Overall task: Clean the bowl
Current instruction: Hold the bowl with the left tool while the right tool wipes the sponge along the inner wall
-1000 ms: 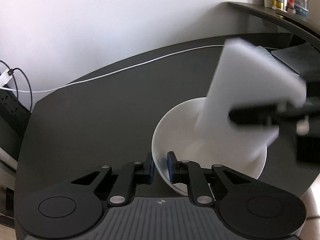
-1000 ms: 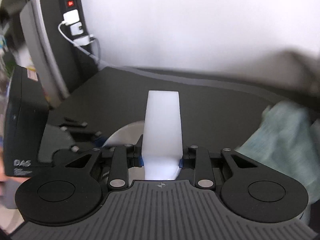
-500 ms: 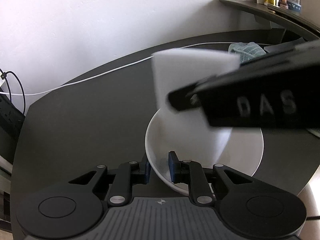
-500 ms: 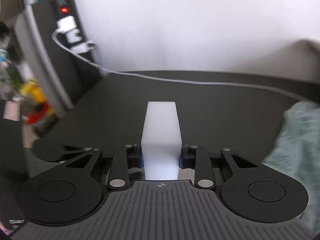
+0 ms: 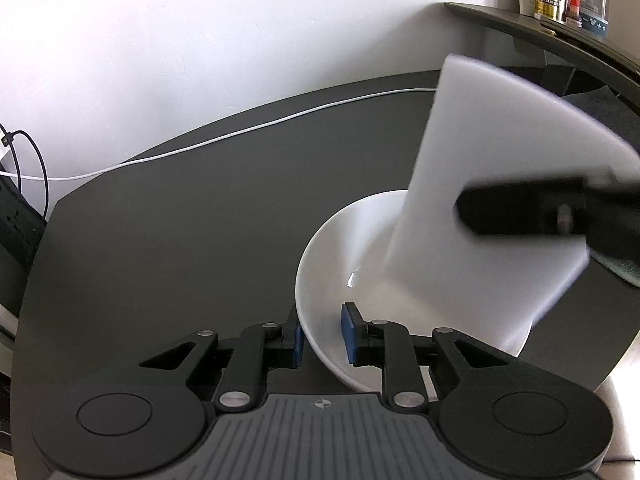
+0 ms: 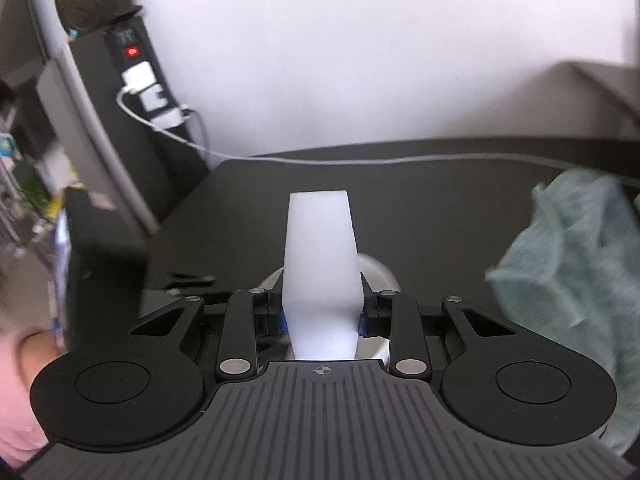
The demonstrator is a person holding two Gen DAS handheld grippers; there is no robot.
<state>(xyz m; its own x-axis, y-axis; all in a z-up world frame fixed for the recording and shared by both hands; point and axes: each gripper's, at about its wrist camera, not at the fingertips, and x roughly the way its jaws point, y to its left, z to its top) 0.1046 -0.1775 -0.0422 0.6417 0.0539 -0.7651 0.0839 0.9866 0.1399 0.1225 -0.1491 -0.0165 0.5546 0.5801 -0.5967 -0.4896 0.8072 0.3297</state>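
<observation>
Counting one white bowl (image 5: 360,264) on the dark table (image 5: 180,240), one white sponge block (image 5: 480,200), one teal cloth (image 6: 576,256), one white cable (image 5: 240,132). Left gripper (image 5: 322,334) narrowed onto the bowl's near rim, one pad inside and one outside; right gripper (image 6: 321,318) pinched on the sponge block, its lower end down in the bowl. Half a second back, sponge block nearer the bowl's left side with the gripper body across it; now tilted over the right side.

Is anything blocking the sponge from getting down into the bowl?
Nothing visible. The white sponge, held by the right gripper, already reaches into the white bowl; the left gripper only pinches the near rim.
</observation>
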